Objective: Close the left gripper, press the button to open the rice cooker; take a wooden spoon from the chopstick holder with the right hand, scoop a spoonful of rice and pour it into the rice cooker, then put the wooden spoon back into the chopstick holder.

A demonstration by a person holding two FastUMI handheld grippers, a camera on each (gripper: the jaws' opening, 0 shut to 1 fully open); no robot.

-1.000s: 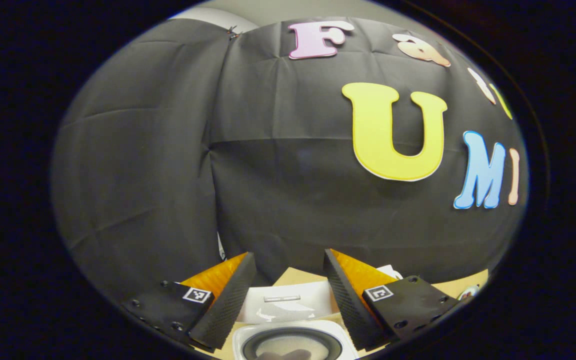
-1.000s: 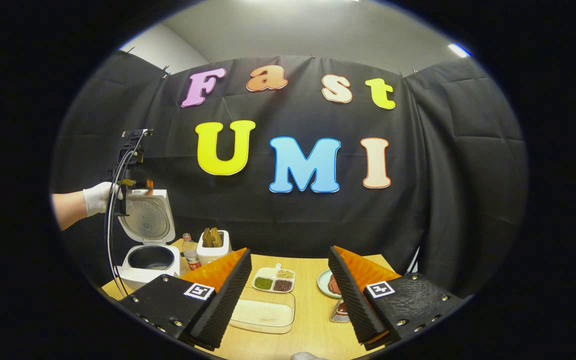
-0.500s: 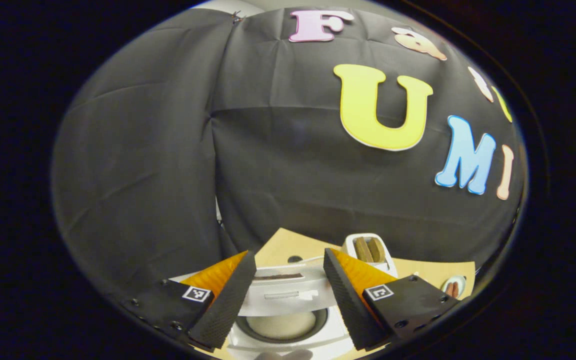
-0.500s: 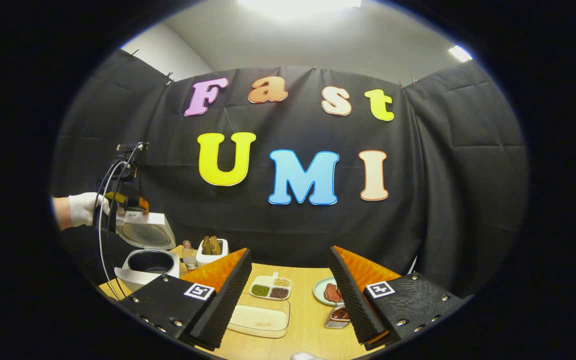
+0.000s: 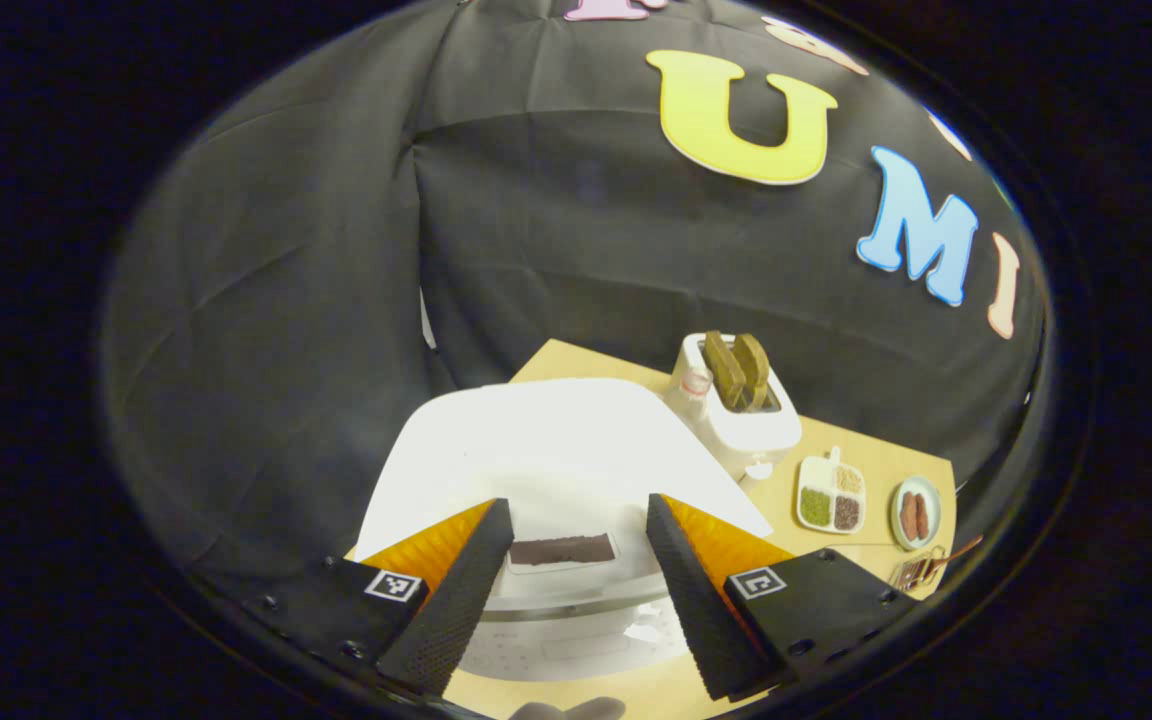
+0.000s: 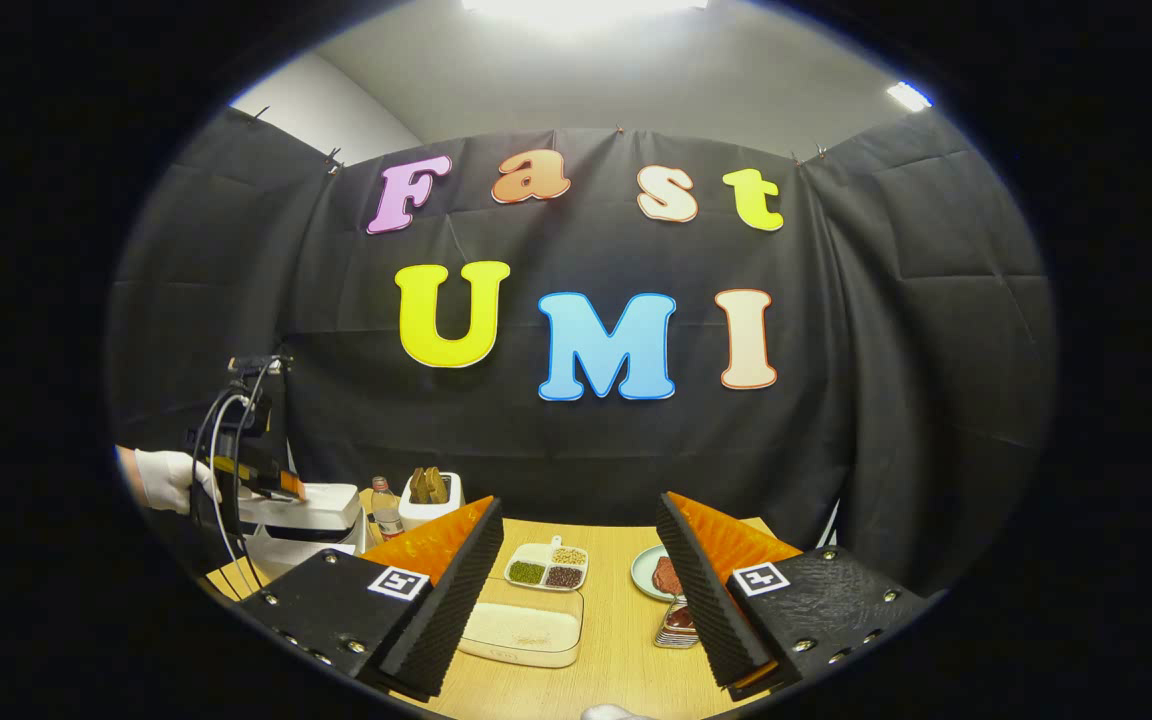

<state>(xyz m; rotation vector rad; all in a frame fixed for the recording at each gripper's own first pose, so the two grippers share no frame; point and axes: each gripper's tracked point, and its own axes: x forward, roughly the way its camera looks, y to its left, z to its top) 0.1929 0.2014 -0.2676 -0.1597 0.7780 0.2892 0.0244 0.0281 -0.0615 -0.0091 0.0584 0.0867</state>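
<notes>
Jaws on the left gripper [image 5: 576,580] stand spread over the rice cooker [image 5: 546,470], whose white lid lies down. Jaws on the right gripper [image 6: 581,590] gape too, empty, above the counter [image 6: 626,660]. Beyond sits a tray of rice [image 6: 524,632], then the chopstick holder [image 6: 430,497] with wooden spoons beside the cooker.

The white rice cooker [image 5: 546,450] stands at the counter's left end with its lid down; a dark panel shows on the front of the lid. Just beside it, to its right, stands the white chopstick holder [image 5: 751,425], upright, with two wooden spoons [image 5: 738,370] in it. A clear rice box [image 6: 526,630] lies nearer the front.
</notes>
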